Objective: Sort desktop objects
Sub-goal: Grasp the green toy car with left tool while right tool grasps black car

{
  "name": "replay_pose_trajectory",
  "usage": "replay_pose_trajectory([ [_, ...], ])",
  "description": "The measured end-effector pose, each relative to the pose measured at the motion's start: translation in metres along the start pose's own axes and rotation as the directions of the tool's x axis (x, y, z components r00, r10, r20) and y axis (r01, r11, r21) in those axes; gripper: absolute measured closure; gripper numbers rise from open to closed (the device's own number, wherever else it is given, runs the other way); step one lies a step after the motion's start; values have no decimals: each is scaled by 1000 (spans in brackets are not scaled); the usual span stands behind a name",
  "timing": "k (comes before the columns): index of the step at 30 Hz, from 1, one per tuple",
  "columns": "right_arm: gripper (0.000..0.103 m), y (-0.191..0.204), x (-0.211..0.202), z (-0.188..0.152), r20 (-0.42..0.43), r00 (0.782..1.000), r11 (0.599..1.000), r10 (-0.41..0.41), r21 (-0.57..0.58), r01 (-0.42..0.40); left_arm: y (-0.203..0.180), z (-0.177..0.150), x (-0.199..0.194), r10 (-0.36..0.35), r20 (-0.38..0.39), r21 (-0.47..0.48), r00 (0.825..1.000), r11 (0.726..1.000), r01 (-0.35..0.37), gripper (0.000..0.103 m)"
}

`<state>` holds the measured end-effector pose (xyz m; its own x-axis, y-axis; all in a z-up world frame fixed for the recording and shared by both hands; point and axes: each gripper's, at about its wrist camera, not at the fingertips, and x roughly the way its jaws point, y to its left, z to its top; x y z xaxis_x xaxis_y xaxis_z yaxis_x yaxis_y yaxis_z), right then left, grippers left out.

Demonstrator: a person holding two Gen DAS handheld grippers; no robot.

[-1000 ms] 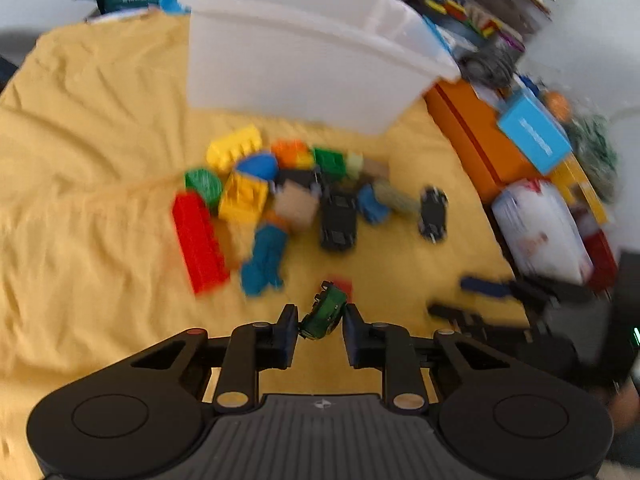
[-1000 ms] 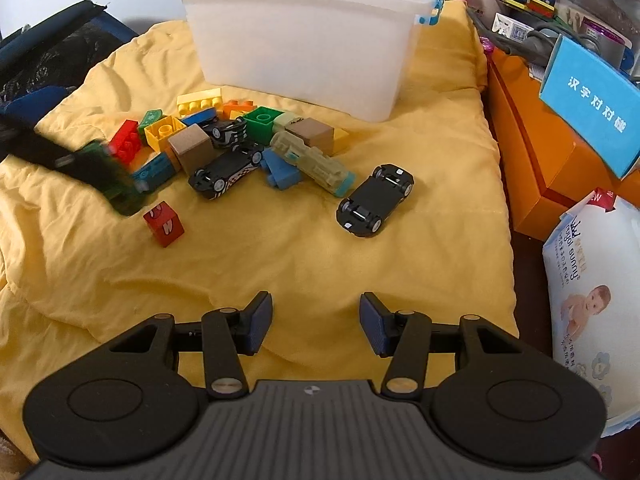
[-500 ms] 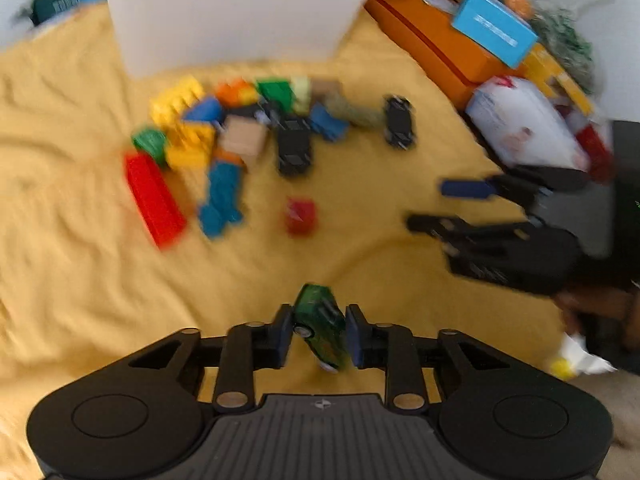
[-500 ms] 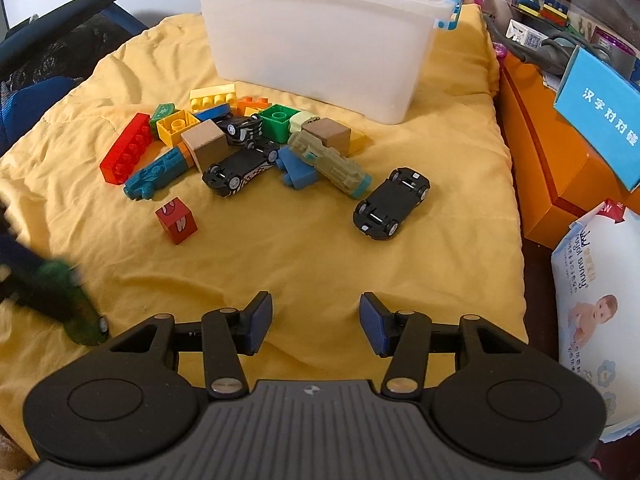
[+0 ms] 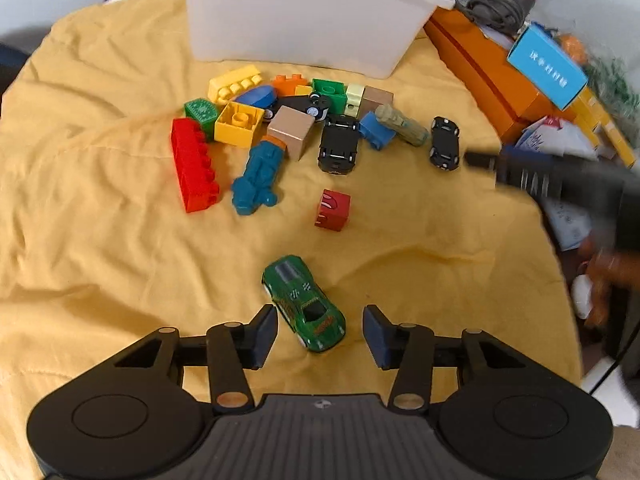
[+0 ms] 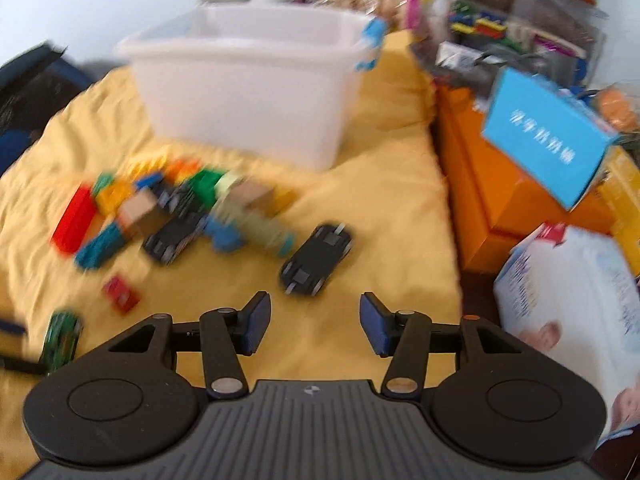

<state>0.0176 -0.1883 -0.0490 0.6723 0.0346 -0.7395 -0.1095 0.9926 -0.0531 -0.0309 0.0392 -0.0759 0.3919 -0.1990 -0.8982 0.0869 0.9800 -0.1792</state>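
Observation:
A green toy car (image 5: 305, 304) lies on the yellow cloth (image 5: 100, 220) between the open fingers of my left gripper (image 5: 320, 330), free of both pads. It also shows blurred in the right wrist view (image 6: 60, 340). A pile of building bricks and black toy cars (image 5: 338, 142) lies ahead, with a red cube (image 5: 333, 210) apart from it. My right gripper (image 6: 314, 324) is open and empty, just short of an overturned black car (image 6: 318, 258). It appears blurred in the left wrist view (image 5: 560, 180).
A white plastic bin (image 5: 304, 12) stands behind the pile. An orange box (image 5: 480, 64) with a blue box (image 5: 546, 66) on it lines the right edge of the cloth. A white wipes pack (image 6: 572, 300) lies to the right.
My left gripper pulled back from the pile with the green car, opened and let it go onto the cloth. My right gripper moved forward toward the black car.

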Motion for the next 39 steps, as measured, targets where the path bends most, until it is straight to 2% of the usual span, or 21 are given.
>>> replay_pose_trajectory([
  [3,53,-8,12,15,2,1000,998,-17,61,17,-5,-1,6,37,9,36,999,999,-37,52],
  [5,57,-17,30,20,-48,999,987,24,160,-16,-4,-2,10,38,9,34,999,999,-38,52],
  [8,72,-23,56,18,-120,986,964,112,254,-79,1,-4,14,18,5,17,1000,1000,-18,57],
  [10,77,-19,61,15,-118,976,957,183,249,-149,4,-6,15,8,7,11,1000,1000,-9,58],
  [13,85,-5,46,12,-100,983,981,152,136,-138,5,-7,12,5,6,14,1000,1000,-6,62],
  [15,85,9,28,6,-82,991,995,103,-7,-104,2,-8,12,20,5,37,1000,999,-20,63],
  [17,85,21,10,-4,-59,996,985,59,-156,-68,0,-9,11,46,10,71,999,996,-47,66],
  [20,85,39,-7,-22,-62,998,937,-14,-348,-9,1,-10,11,82,11,107,997,991,-82,66],
  [23,85,53,-7,-43,-93,994,889,-54,-458,6,6,-11,12,61,8,84,998,995,-62,66],
  [24,85,58,-8,-50,-110,993,884,-50,-468,-8,7,-11,11,58,8,80,998,995,-58,66],
  [27,74,67,-19,-57,-105,994,878,-21,-478,-32,10,-11,11,51,11,69,999,996,-52,66],
  [29,70,70,-27,-56,-118,992,888,44,-449,-93,10,-13,11,49,15,59,999,997,-50,66],
  [30,64,70,-30,-54,-122,990,896,65,-431,-112,10,-12,11,46,17,55,999,997,-47,66],
  [39,55,46,-17,-42,-120,986,956,116,-255,-144,14,-12,12,36,41,24,999,999,-37,66],
])
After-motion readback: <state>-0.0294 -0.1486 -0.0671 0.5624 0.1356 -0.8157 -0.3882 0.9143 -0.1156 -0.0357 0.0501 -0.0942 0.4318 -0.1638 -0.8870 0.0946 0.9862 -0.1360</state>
